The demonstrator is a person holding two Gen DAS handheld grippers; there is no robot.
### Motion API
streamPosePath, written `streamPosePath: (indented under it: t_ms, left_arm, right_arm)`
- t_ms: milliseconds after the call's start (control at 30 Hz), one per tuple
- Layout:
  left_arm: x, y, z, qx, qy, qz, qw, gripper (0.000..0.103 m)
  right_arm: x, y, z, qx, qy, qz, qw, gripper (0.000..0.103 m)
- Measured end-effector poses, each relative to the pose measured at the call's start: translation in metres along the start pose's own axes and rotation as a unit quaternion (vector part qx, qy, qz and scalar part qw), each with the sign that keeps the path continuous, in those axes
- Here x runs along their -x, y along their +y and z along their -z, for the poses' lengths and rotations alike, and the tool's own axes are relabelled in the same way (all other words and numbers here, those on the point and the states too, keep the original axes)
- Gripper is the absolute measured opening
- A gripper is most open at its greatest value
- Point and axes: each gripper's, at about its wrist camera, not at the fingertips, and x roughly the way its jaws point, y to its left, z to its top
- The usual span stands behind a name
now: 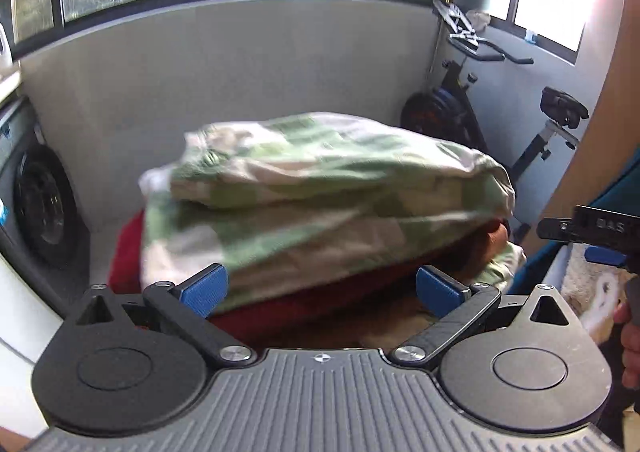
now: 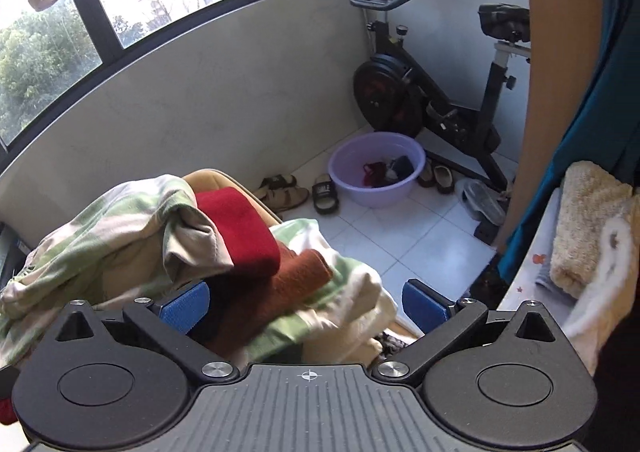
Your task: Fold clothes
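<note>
A pile of clothes fills the middle of both views. On top lies a green and cream checked garment point(image 1: 320, 188), blurred in the left wrist view, also draped at the left point(image 2: 100, 236) in the right wrist view. Beneath it sit a red cloth point(image 2: 240, 232) and a rust-brown towel point(image 2: 292, 288). My left gripper point(image 1: 322, 288) is open, its blue pads just in front of the pile's lower edge. My right gripper point(image 2: 306, 304) is open too, with the brown towel and checked fabric lying between the pads. The right gripper point(image 1: 600, 236) also shows at the far right of the left wrist view.
An exercise bike point(image 2: 432, 92) stands in the corner. A purple basin point(image 2: 376, 168) with small clothes sits on the tiled floor among sandals point(image 2: 288, 192). A washing machine point(image 1: 36, 196) is at the left. Fluffy cream fabric point(image 2: 588, 228) lies on a surface at the right.
</note>
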Motion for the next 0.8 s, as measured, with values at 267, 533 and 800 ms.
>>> streamPosePath:
  t_ms: [267, 533, 800]
  left_arm:
    - [0.006, -0.036, 0.015, 0.001, 0.037, 0.006, 0.9993, 0.102]
    - [0.052, -0.070, 0.052, 0.068, 0.048, -0.056, 0.9949, 0.102]
    - [0.090, -0.150, 0.125, 0.107, 0.067, -0.094, 0.9875, 0.102]
  right_arm:
    - [0.052, 0.017, 0.007, 0.104, 0.007, 0.001, 0.995, 0.102]
    - [0.090, -0.025, 0.017, 0.120, 0.013, -0.037, 0.992, 0.102]
    - [0.143, -0.093, 0.035, 0.141, 0.012, -0.065, 0.988, 0.102]
